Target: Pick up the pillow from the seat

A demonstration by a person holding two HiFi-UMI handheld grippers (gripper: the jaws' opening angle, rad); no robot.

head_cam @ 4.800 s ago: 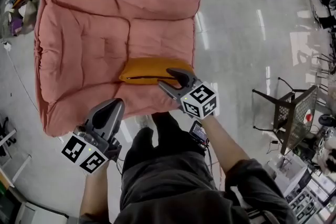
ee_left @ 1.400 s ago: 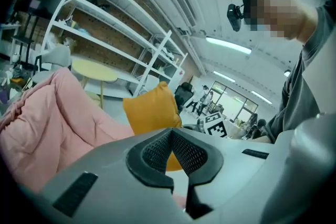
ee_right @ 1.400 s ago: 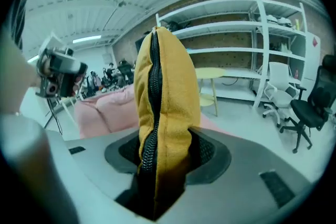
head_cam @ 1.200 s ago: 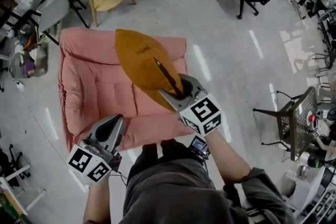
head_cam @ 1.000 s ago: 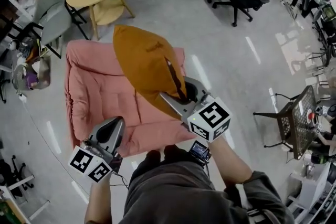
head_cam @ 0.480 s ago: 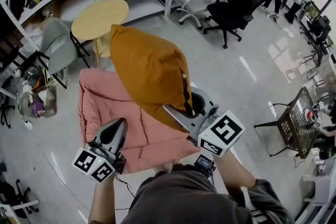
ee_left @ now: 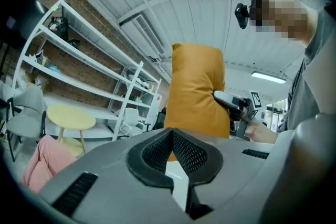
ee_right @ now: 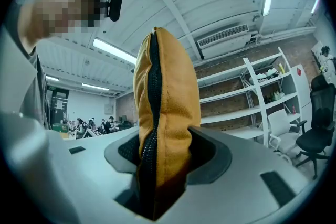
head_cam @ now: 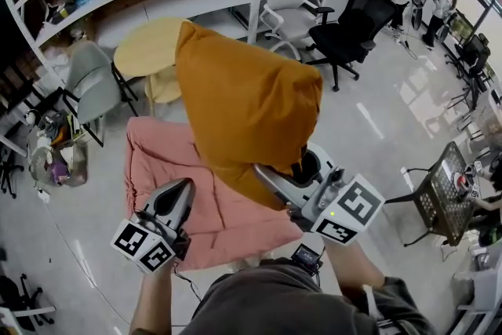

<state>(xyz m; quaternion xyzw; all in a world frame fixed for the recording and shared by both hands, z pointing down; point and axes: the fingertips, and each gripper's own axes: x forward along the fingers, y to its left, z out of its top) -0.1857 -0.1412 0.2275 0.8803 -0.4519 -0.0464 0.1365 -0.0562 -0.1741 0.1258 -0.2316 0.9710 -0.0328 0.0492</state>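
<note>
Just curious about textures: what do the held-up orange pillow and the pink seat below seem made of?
The mustard-orange fabric pillow looks like soft, matte, suede-like cloth, perhaps microfibre: fine nap, no shine, a black zipper along one edge. The pink padded seat seems matte quilted textile over thick stuffing, judging by its stitched, puffy panels.
</note>
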